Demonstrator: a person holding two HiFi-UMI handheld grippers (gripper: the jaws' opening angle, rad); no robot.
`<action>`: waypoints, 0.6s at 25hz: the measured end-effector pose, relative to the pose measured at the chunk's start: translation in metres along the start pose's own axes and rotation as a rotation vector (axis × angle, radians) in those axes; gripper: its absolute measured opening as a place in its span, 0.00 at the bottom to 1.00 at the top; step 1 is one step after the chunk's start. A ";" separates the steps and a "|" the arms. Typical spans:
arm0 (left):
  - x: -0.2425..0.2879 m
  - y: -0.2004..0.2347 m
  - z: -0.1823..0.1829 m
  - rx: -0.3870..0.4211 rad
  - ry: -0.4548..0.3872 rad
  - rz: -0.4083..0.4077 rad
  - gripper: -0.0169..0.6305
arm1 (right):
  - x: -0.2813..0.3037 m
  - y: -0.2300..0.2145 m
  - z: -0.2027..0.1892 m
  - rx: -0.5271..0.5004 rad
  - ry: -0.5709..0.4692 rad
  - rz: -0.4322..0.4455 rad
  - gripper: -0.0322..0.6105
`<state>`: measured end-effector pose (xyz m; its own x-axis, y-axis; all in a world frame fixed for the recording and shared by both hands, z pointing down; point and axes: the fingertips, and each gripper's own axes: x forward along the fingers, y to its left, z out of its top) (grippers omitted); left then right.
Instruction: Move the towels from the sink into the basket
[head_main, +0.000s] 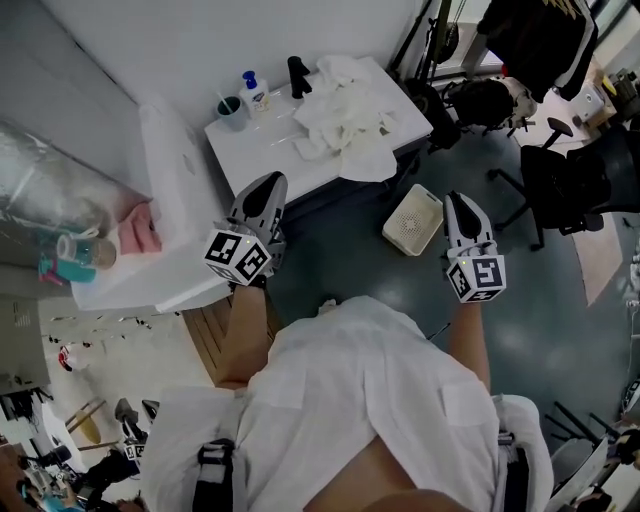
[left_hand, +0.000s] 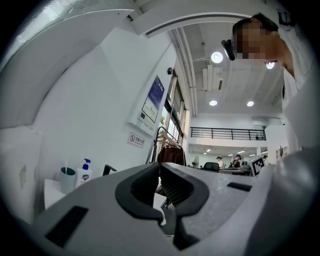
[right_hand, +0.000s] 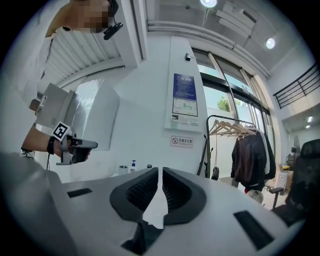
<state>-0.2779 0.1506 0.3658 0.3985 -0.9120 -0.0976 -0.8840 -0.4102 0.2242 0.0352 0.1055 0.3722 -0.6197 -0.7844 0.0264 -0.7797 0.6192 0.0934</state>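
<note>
A heap of white towels (head_main: 350, 112) lies on the white sink table (head_main: 250, 150) at the back, beside a black faucet (head_main: 298, 76). On the floor to the table's right stands a white basket (head_main: 413, 220). My left gripper (head_main: 268, 182) hovers in front of the table's near edge, its jaws shut with nothing between them (left_hand: 159, 166). My right gripper (head_main: 458, 198) hangs just right of the basket, also shut and empty (right_hand: 160, 171). Both point up and away, so the gripper views show walls and ceiling, not the towels.
A soap bottle (head_main: 254, 92) and a cup (head_main: 231, 110) stand at the table's back left. A white counter (head_main: 175, 200) with a pink cloth (head_main: 138, 228) is at the left. An office chair (head_main: 560, 180) and dark bags (head_main: 485, 100) crowd the right.
</note>
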 end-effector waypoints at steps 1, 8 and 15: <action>-0.001 0.004 -0.002 -0.003 0.008 -0.002 0.05 | 0.004 0.003 -0.001 0.000 0.005 0.002 0.10; 0.004 0.035 0.004 -0.005 -0.005 -0.003 0.05 | 0.031 0.016 -0.001 -0.002 0.002 -0.007 0.10; 0.020 0.038 0.001 -0.023 -0.005 -0.014 0.05 | 0.037 0.008 -0.002 -0.008 0.018 -0.007 0.10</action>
<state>-0.3038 0.1162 0.3717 0.4098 -0.9060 -0.1060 -0.8722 -0.4232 0.2453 0.0067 0.0814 0.3755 -0.6123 -0.7894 0.0432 -0.7834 0.6132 0.1014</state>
